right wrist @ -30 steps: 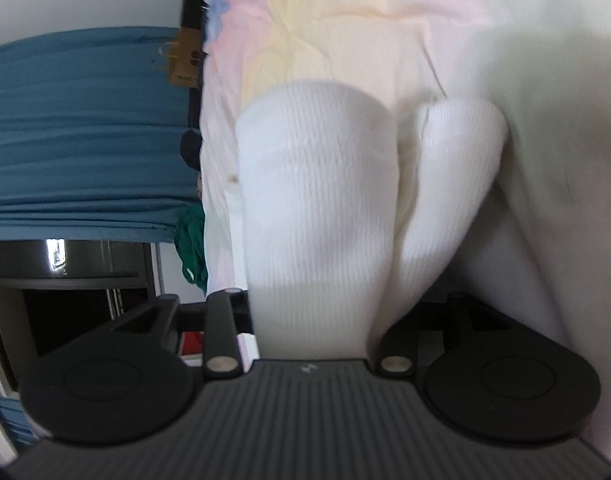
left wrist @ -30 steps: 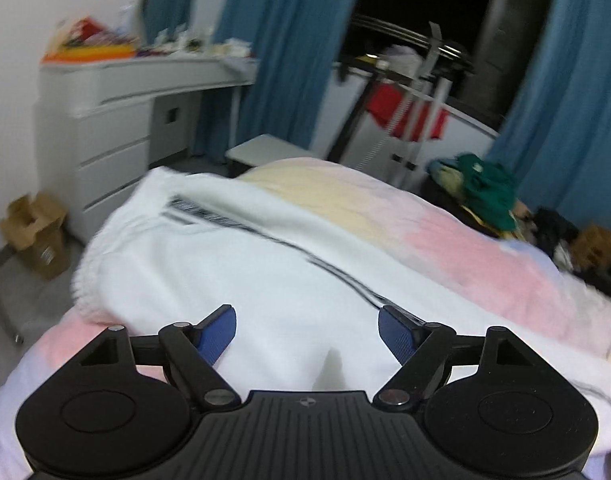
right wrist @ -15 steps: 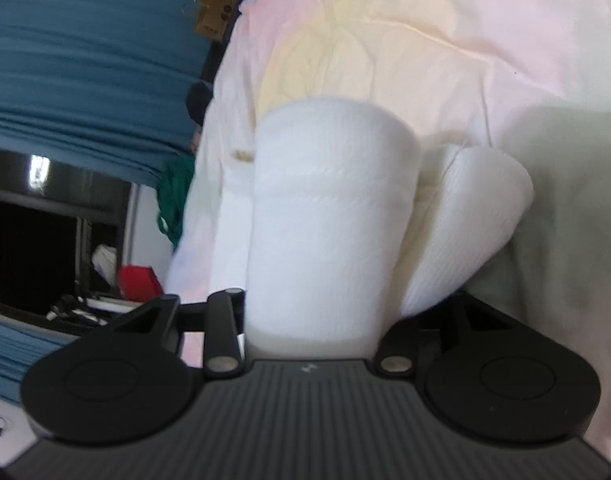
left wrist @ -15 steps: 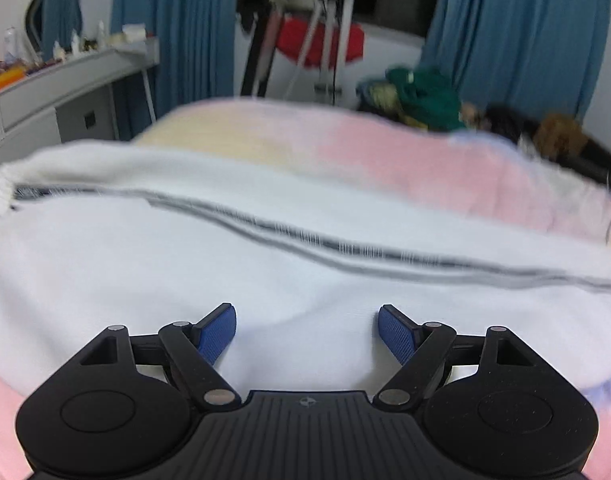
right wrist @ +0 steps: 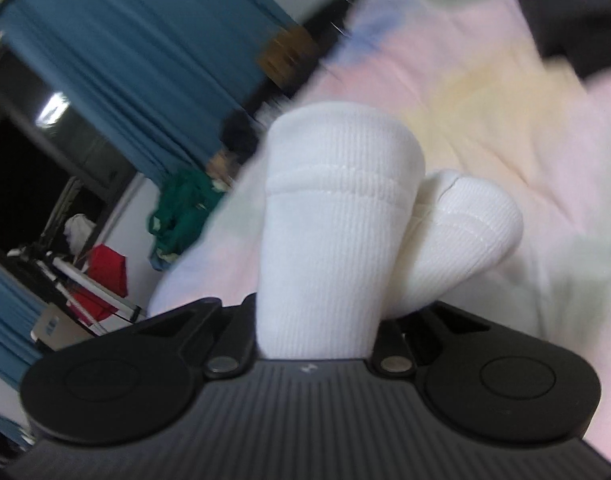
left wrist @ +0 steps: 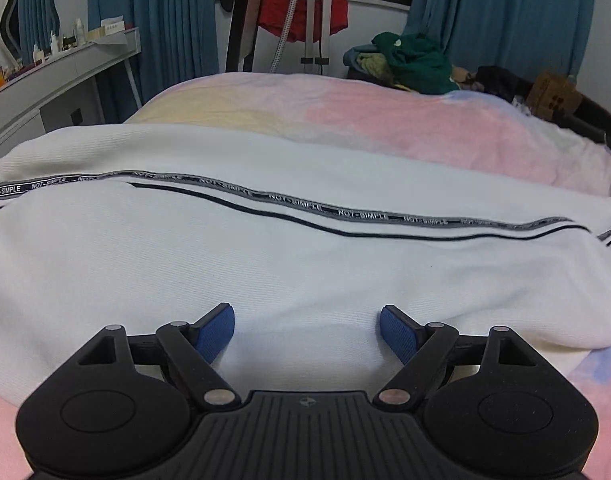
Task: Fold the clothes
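On the bed (left wrist: pixel 385 120), pastel pink-and-yellow cover: one white garment (left wrist: pixel 265 264), knit, with a black "NOT-SIMPLE" tape stripe (left wrist: pixel 305 204) and a thin dark piping line running its length. It lies spread across the bed's width, fairly smooth, directly ahead of my left tool (left wrist: pixel 307 330).

Left tool: released, blue pads wide apart, hovering just above the near edge of the cloth, gripping nothing.

Right tool (right wrist: pixel 325 344): clenched on ribbed white cuffs (right wrist: pixel 337 208), two rounded ends bunched side by side and lifted clear of the bed; the fingertips themselves are buried under the fabric.

Progress, by my judgement: early to middle. One end of the garment is gathered and raised, presumably to be carried over the flat part; no finished crease or stacked layer is visible. Remaining: lay the fold, square it, repeat.

Hard to make out: whether the cuffs belong to the striped garment or to a second piece; the right view is tilted and motion-blurred. The garment's left and right ends run out of the left view.

Background: blue curtains (left wrist: pixel 505 20), green clothes heap (left wrist: pixel 413 60), drying rack with red item (left wrist: pixel 301 16).
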A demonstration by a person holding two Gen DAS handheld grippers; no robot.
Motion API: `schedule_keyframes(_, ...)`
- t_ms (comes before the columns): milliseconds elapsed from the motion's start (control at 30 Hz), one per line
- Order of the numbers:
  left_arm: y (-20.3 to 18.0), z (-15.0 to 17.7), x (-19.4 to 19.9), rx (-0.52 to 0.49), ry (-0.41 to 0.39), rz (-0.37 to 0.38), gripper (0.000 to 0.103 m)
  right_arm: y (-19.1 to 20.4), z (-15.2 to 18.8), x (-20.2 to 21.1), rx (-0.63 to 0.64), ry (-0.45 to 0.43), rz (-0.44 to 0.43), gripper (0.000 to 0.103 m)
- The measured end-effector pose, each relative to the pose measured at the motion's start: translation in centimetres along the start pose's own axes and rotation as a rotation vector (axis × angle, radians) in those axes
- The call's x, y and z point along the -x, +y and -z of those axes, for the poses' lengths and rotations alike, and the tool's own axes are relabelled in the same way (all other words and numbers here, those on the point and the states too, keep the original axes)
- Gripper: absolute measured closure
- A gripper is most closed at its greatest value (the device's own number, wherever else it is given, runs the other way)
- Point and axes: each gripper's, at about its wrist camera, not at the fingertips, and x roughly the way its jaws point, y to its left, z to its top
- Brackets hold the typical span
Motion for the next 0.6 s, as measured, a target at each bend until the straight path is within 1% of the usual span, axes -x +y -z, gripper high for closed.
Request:
schedule_keyframes(67, 0.6, -0.5, 0.2, 0.015, -0.007, 0.008, 0.021, 3.2, 0.1, 1.1, 0.091, -0.056, -0.011, 0.092)
schedule_keyframes(167, 1.6, -0.9, 1.1, 0.061, -0.032, 0.021, 0.021, 7.9, 1.0, 2.9, 0.221, -0.138, -0.021, 0.092)
schedule_keyframes(267, 2.5, -1.3, 2.1, 0.107, -0.057, 0.033, 0.021, 12.1, 3.2, 5.2, 0.340, -0.193, -0.068, 0.092)
schedule_keyframes(333, 3.2, -1.5, 2.7, 0.138, -0.073, 0.042, 0.021, 15.0, 5.4, 6.2, 0.427, -0.220, -0.110, 0.092)
schedule_keyframes(467, 4.6, -2.1, 4.2, 0.207, -0.109, 0.052, 0.021, 20.7, 11.8, 7.7, 0.603, -0.245, -0.221, 0.093)
schedule_keyframes(533, 5.7, -2.5, 5.3, 0.246, -0.134, 0.040, 0.021, 22.2, 15.9, 8.3, 0.698, -0.226, -0.278, 0.093)
schedule_keyframes(600, 6.6, -2.7, 6.0, 0.269, -0.153, 0.024, 0.021, 23.0, 20.3, 8.6, 0.783, -0.183, -0.324, 0.093)
